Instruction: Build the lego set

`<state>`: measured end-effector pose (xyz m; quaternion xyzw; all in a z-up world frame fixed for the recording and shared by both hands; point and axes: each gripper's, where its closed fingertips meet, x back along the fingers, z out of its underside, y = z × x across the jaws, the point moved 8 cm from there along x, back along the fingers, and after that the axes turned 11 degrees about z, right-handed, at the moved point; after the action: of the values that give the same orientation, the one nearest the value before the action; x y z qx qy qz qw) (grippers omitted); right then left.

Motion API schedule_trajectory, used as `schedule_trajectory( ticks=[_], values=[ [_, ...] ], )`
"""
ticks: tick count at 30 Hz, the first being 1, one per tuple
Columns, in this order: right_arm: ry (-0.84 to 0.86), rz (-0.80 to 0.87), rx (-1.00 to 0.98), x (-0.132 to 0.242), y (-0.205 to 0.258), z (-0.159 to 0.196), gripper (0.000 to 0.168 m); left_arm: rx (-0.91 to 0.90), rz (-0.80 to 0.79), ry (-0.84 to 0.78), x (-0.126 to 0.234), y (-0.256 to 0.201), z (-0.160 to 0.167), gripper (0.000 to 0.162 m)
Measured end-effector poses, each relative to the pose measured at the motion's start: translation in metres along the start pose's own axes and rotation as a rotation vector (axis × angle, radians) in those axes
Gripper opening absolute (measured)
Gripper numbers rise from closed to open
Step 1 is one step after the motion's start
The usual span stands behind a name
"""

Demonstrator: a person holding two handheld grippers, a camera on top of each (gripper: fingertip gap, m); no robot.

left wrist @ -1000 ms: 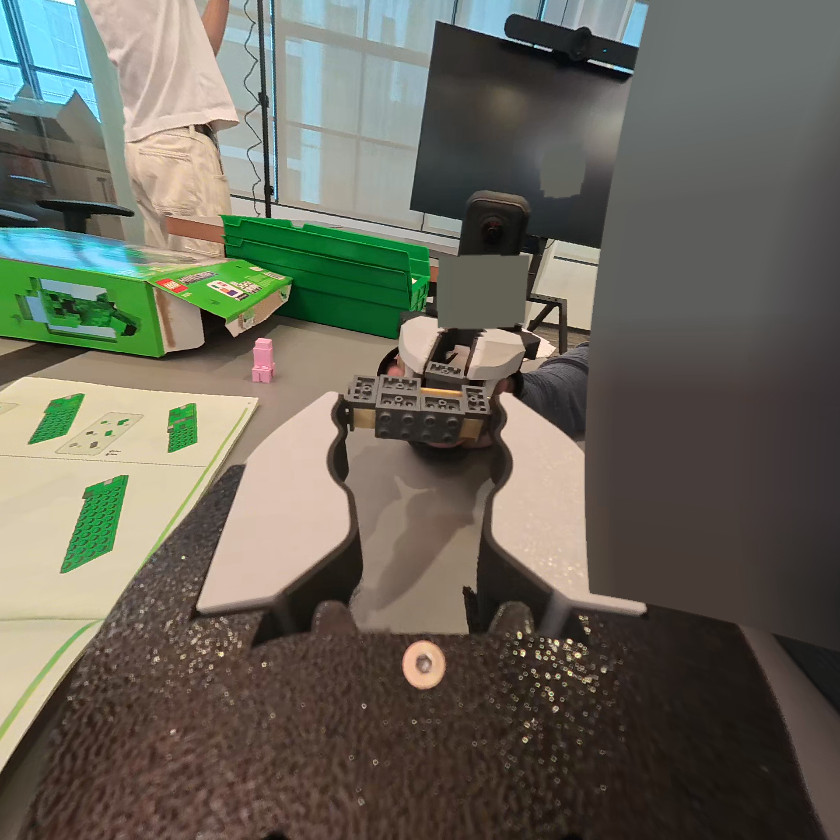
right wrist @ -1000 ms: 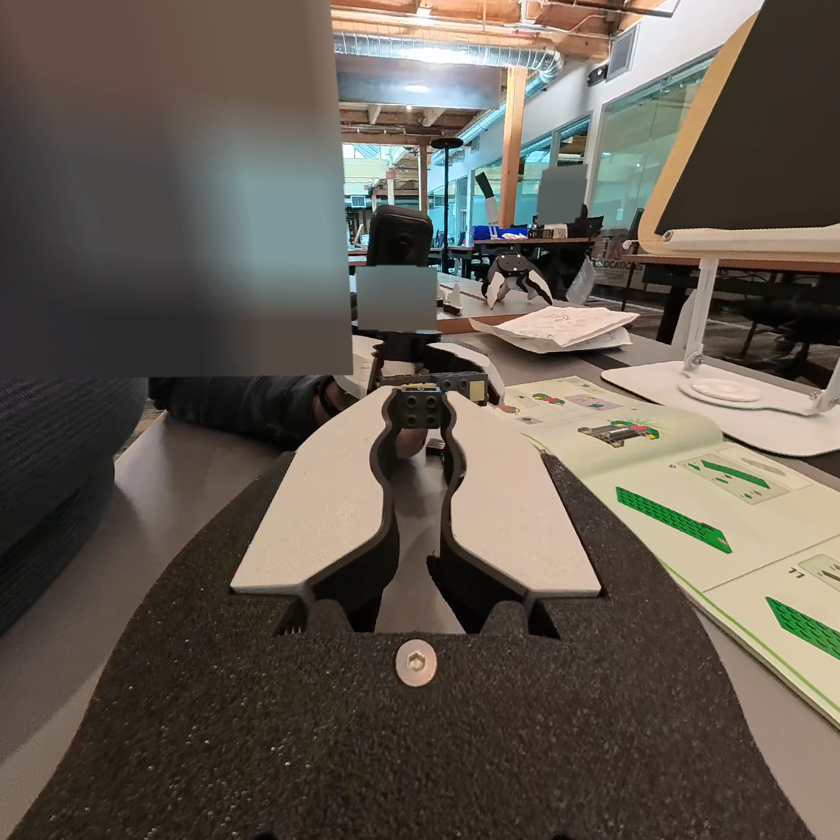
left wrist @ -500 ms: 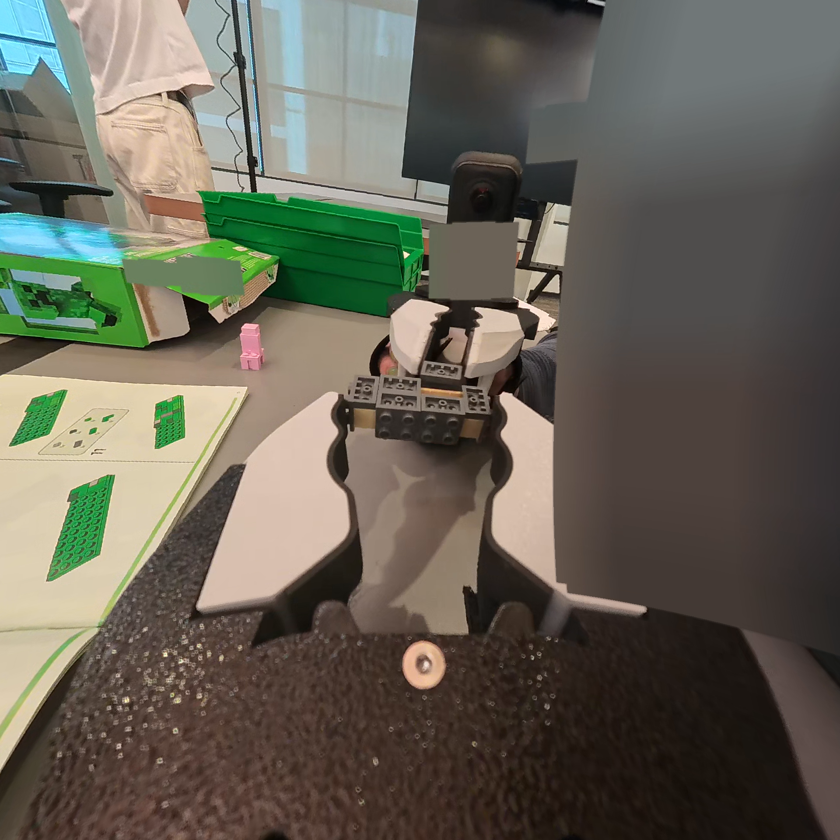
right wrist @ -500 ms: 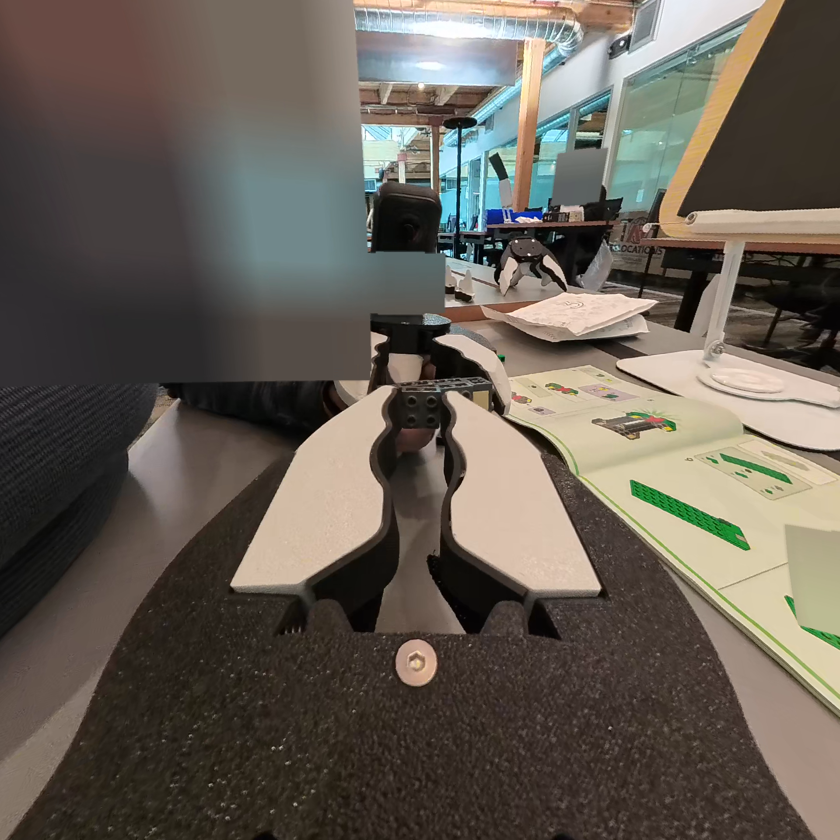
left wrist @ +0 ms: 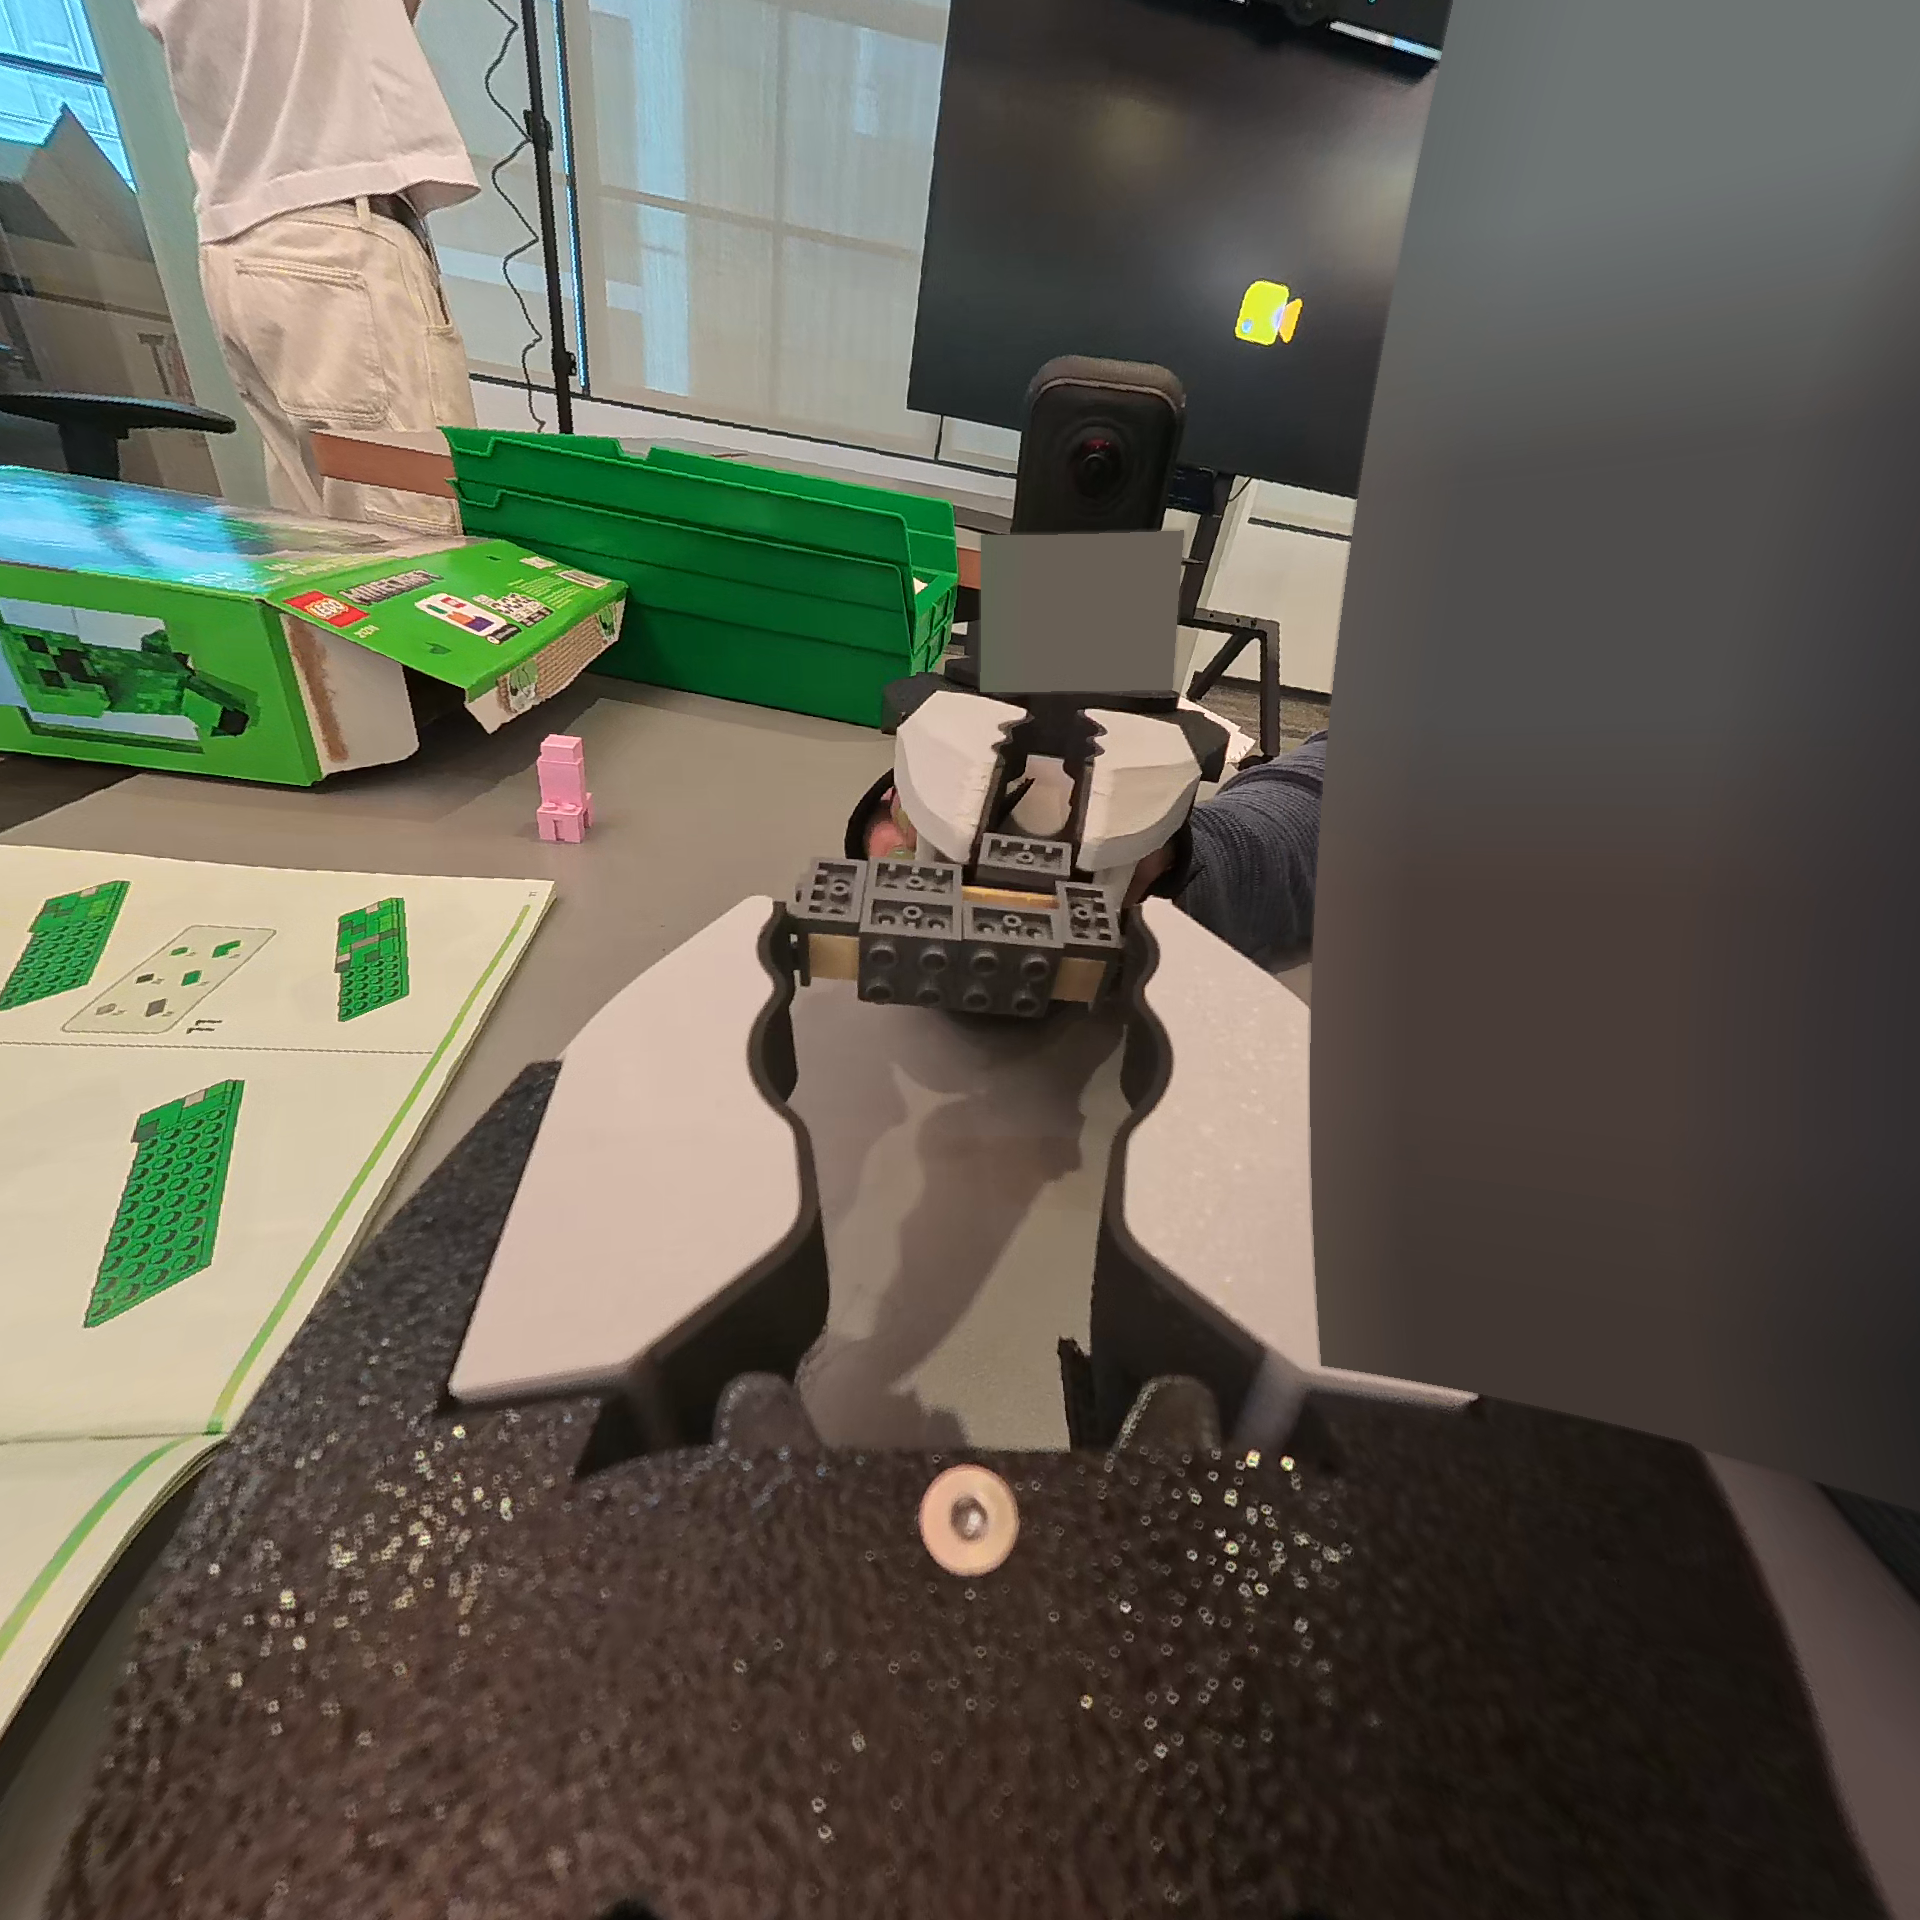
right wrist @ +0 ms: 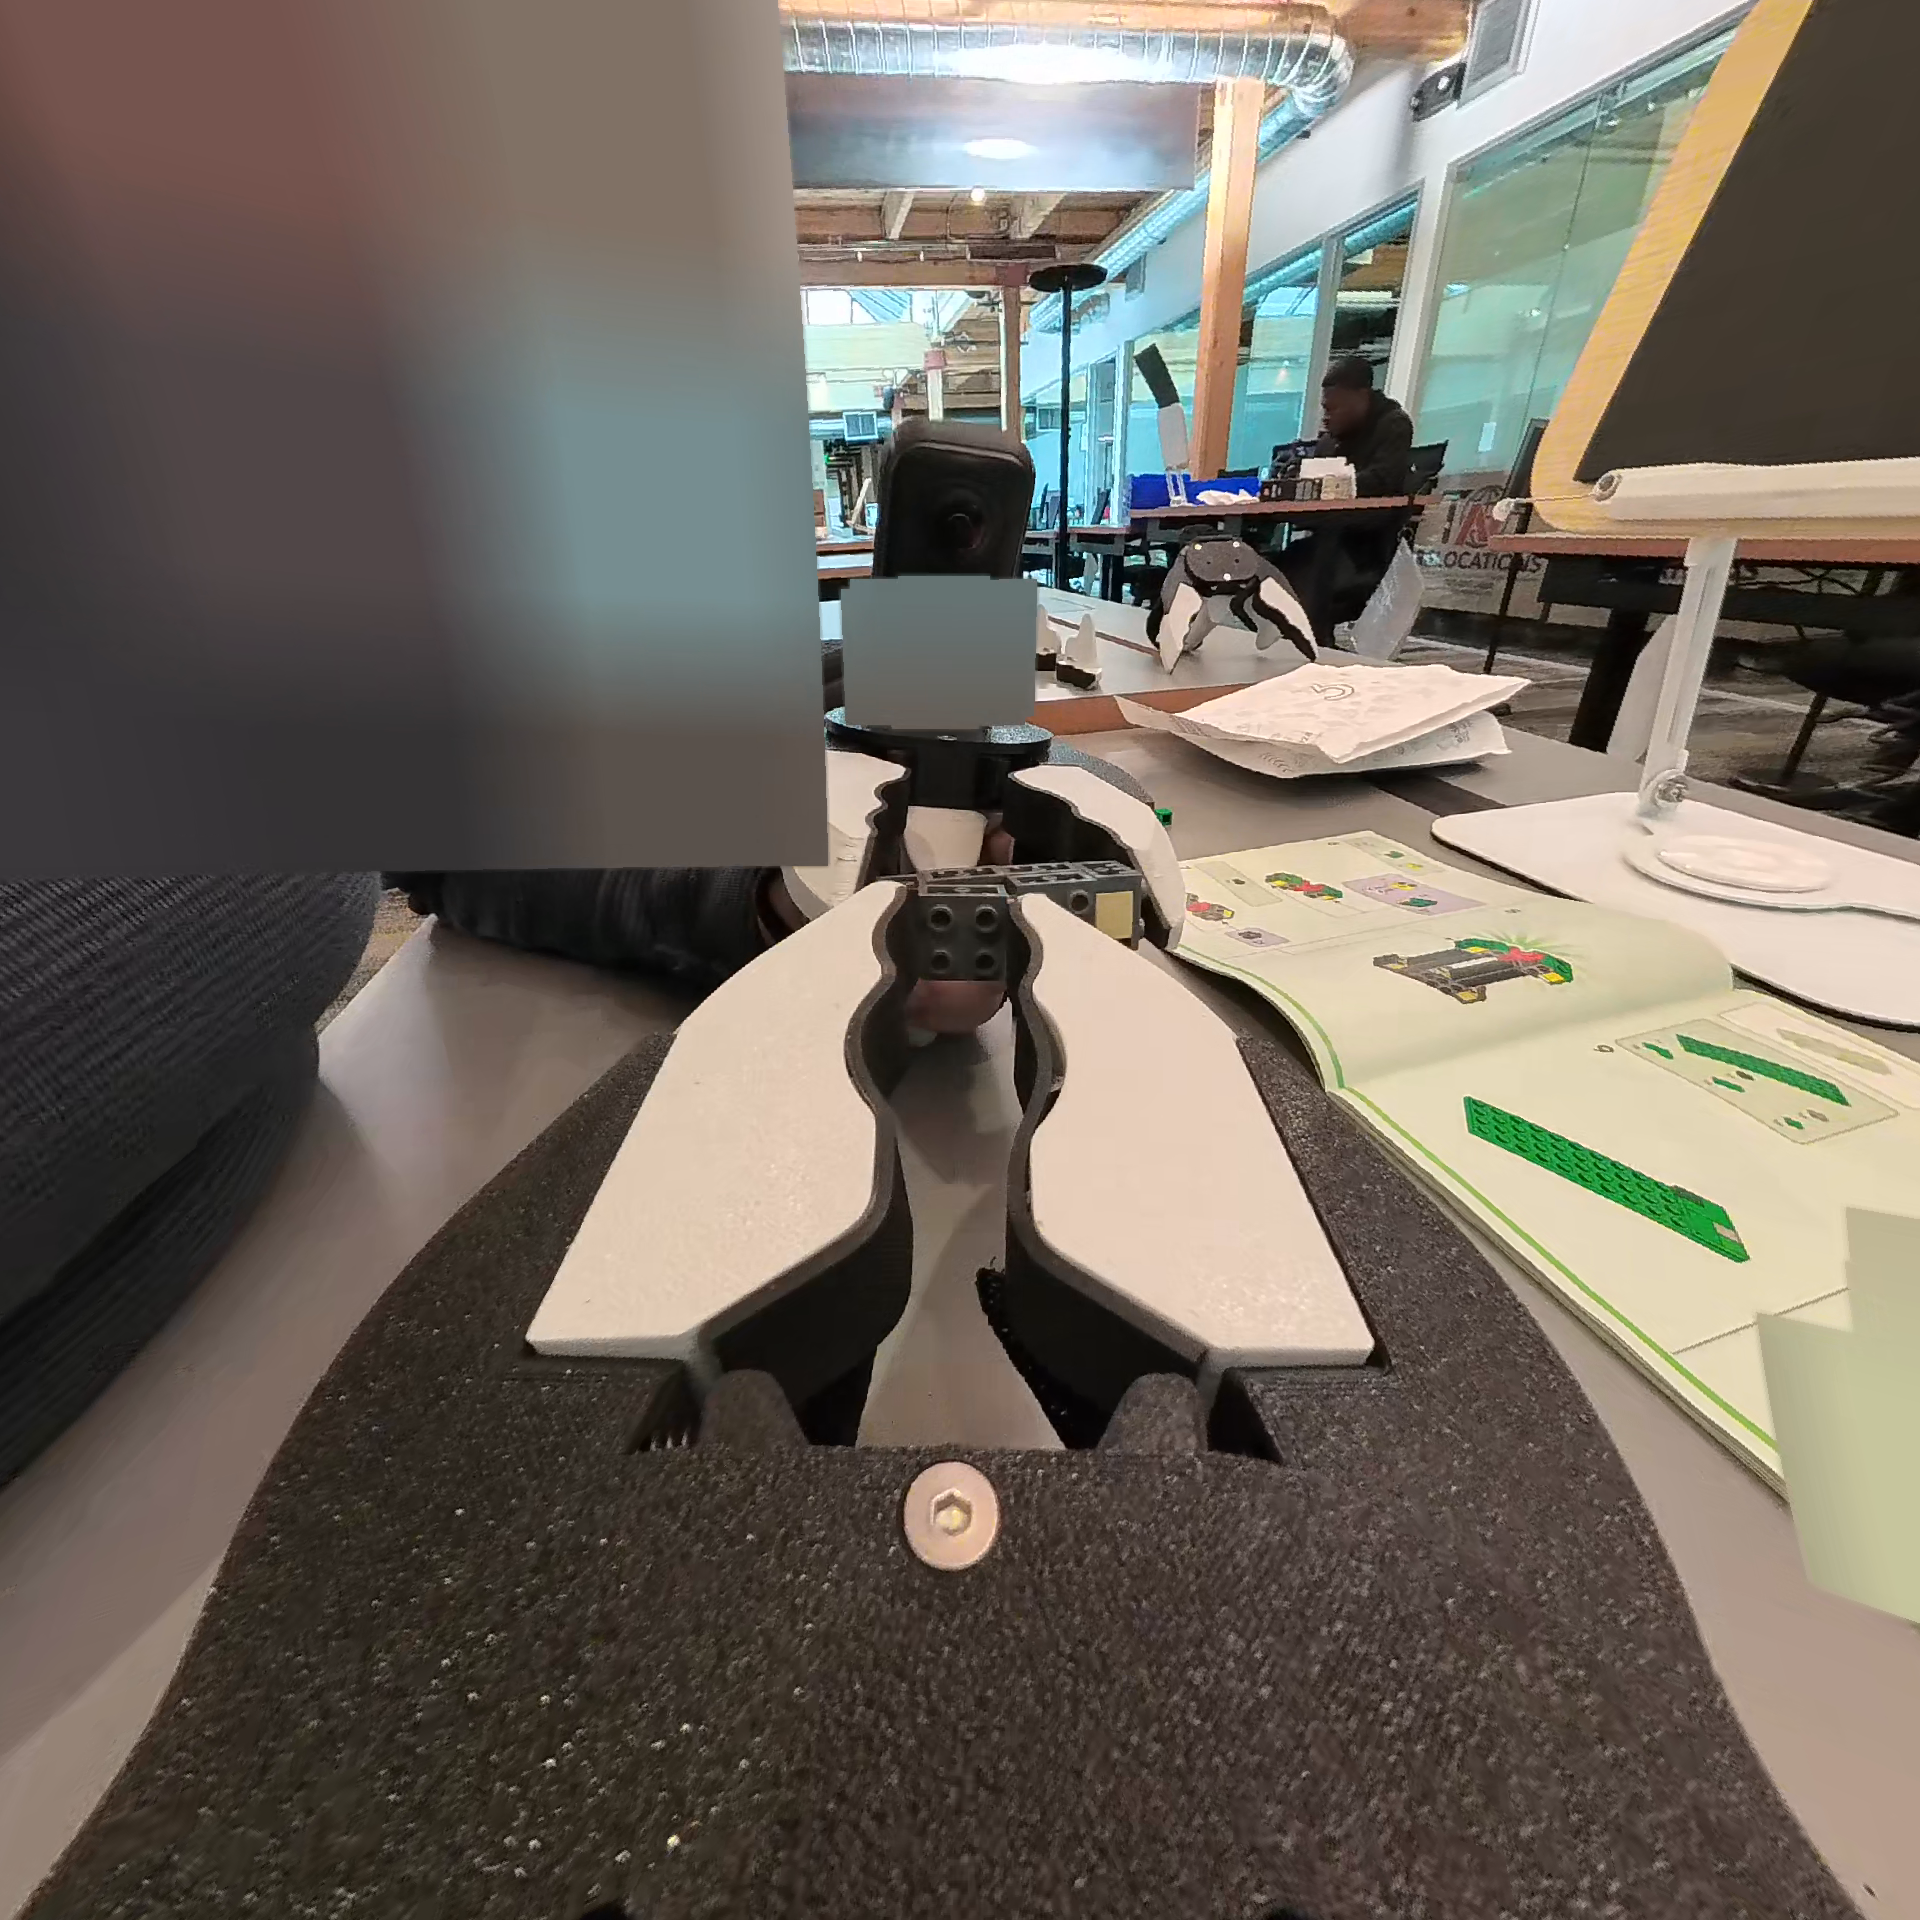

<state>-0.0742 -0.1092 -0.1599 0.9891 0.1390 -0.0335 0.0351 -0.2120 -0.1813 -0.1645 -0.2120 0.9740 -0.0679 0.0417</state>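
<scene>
Green cardboard set box [left wrist: 197,665] lies open at ten o'clock on the grey table [left wrist: 707,790], beside a small pink brick figure [left wrist: 562,787] and the open instruction booklet [left wrist: 208,1091]. At twelve o'clock, held clear above the table, the dark grey and tan brick assembly [left wrist: 961,940] sits clamped across its width by the left hand-held gripper [left wrist: 956,977]. Opposite, the right hand-held gripper [right wrist: 961,940] pinches a narrow end block, probably to brace both sides for pressing pieces together.
</scene>
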Motion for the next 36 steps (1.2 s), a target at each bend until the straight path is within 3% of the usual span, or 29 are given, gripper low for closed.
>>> schedule_trajectory(
  ticks=[3, 7, 14, 24, 36],
  values=[
    [0.046, 0.077, 0.059, 0.007, -0.01, -0.004, 0.015, 0.001, -0.011, -0.017, 0.002, 0.001, -0.001, 0.06],
    [0.301, 0.177, 0.189, 0.026, -0.034, -0.008, 0.015, 0.02, -0.019, -0.04, 0.004, 0.003, -0.001, 0.06],
    [0.713, 0.222, 0.075, 0.04, -0.054, 0.028, 0.015, 0.024, -0.021, -0.037, 0.004, 0.003, -0.001, 0.061],
    [0.774, 0.267, 0.113, 0.04, -0.056, 0.034, 0.015, 0.022, -0.019, -0.034, 0.003, 0.003, -0.001, 0.06],
    [0.793, 0.207, 0.096, 0.048, -0.055, 0.035, 0.024, 0.025, -0.016, -0.035, 0.004, 0.003, -0.001, 0.06]
  ],
)
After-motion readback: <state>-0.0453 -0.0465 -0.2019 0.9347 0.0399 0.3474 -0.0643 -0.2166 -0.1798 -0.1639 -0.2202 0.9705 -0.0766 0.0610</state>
